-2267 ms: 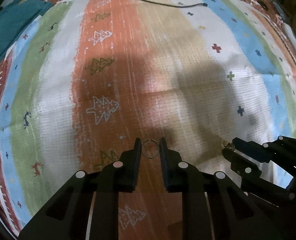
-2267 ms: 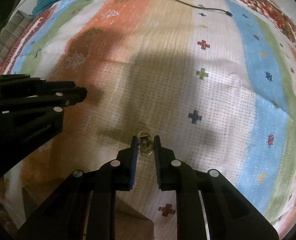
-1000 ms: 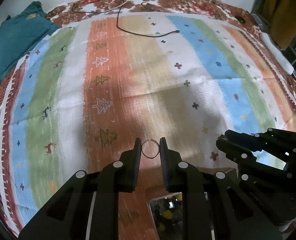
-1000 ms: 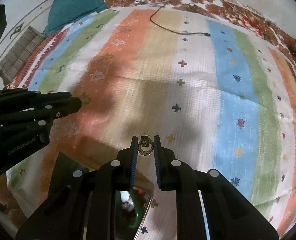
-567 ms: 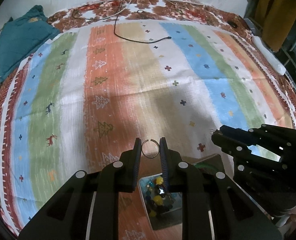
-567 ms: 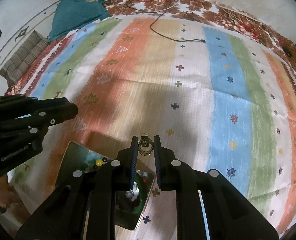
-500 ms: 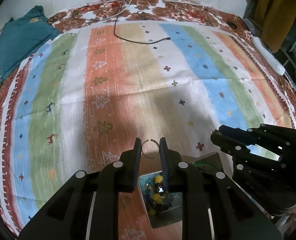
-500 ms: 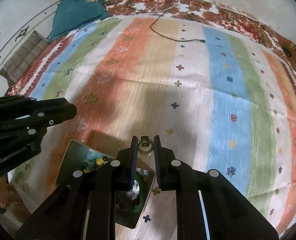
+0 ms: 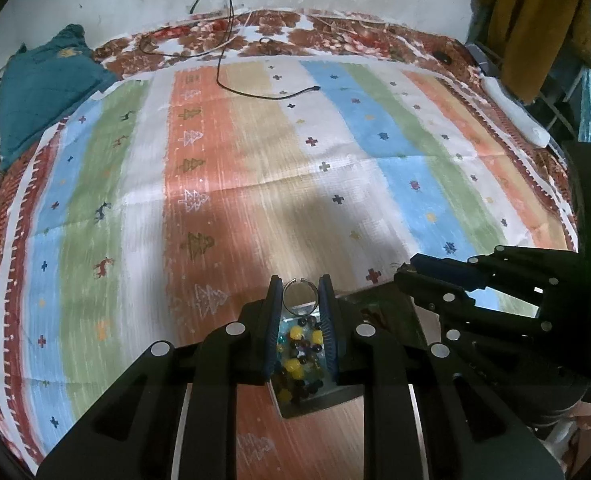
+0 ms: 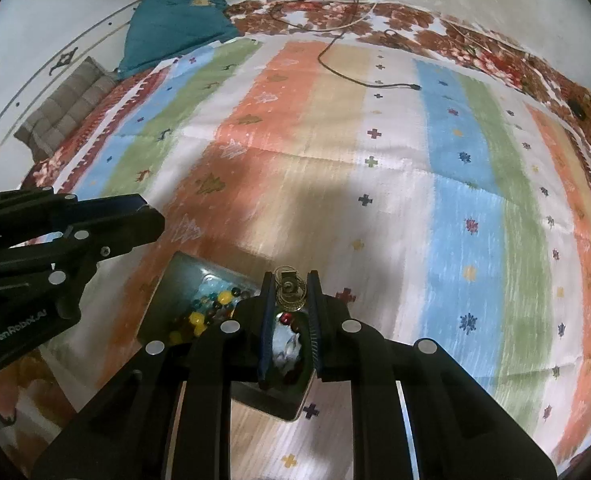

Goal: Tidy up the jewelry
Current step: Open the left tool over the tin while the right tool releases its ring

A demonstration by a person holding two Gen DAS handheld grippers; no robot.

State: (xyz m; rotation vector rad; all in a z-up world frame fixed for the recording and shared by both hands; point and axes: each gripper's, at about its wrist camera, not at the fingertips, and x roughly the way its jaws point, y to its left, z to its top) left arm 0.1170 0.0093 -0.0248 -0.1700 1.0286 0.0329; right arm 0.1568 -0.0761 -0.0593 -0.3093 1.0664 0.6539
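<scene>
My left gripper (image 9: 300, 295) is shut on a thin silver ring (image 9: 300, 284), held over the metal jewelry box (image 9: 337, 394) that holds several coloured beads (image 9: 295, 350). My right gripper (image 10: 290, 292) is shut on a gold earring (image 10: 289, 291) and hangs above the same box (image 10: 167, 292), over its right half. The beads (image 10: 203, 312) fill the box's left compartment. Each gripper shows in the other's view: the right one (image 9: 405, 276) to the right, the left one (image 10: 151, 220) to the left.
A striped rug (image 9: 255, 168) covers the floor. A black cable (image 9: 255, 94) lies at its far end. A teal cushion (image 9: 43, 88) sits at the far left, a white remote-like object (image 9: 515, 114) at the far right edge.
Both grippers have risen and drawn back with their pieces. The jewelry box has come into view beneath them and now sits further under the fingers.
</scene>
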